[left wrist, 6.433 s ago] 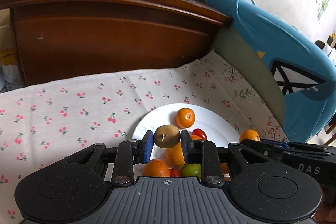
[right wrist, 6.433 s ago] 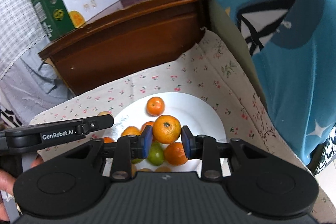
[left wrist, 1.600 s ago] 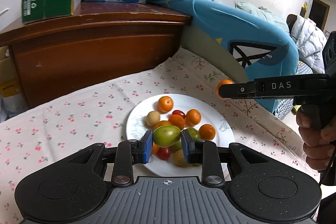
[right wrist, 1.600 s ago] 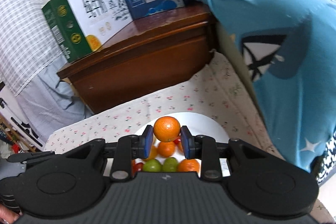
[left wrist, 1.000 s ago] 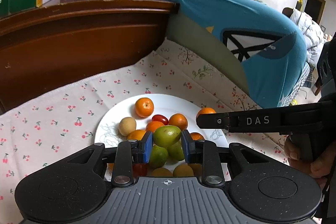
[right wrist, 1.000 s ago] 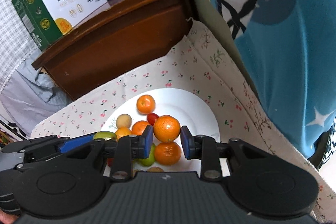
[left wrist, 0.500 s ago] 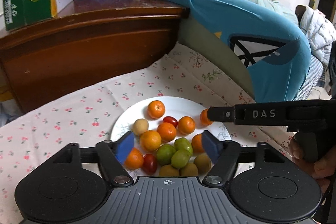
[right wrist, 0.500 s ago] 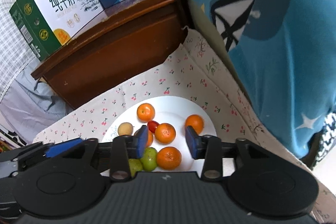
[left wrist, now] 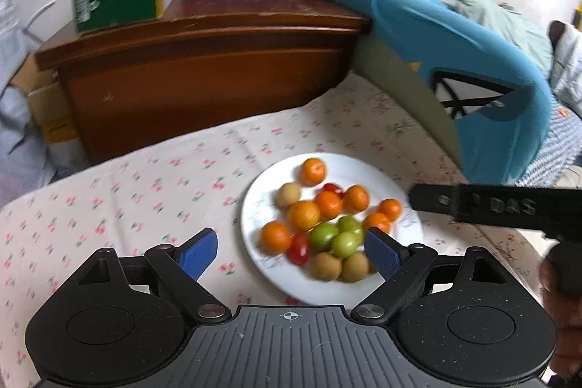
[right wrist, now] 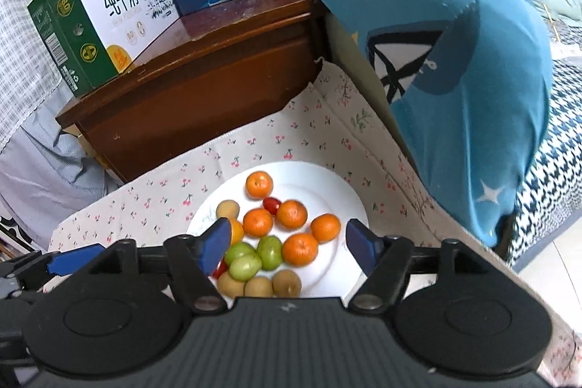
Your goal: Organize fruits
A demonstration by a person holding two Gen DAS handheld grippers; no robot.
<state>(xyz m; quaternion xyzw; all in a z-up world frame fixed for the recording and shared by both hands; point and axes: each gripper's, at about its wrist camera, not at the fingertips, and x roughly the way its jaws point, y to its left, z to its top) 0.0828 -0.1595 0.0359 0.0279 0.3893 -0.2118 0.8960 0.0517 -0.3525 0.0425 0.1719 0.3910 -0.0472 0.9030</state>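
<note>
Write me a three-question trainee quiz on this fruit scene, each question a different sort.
1. True or false: the white plate rests on bare wood.
2. What stands on the wooden cabinet? A) two printed cartons B) a lamp C) a vase
3. Fill in: the plate holds ___ green fruits.

Key: 1 false, it lies on the cherry-print cloth; 2 A; 3 three.

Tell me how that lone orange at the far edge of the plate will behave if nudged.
The orange looks round, so it would probably roll. Nothing touches it, and the plate has a shallow rim, so it might escape onto the cloth. Its skin seems firm, unlikely to bruise.
</note>
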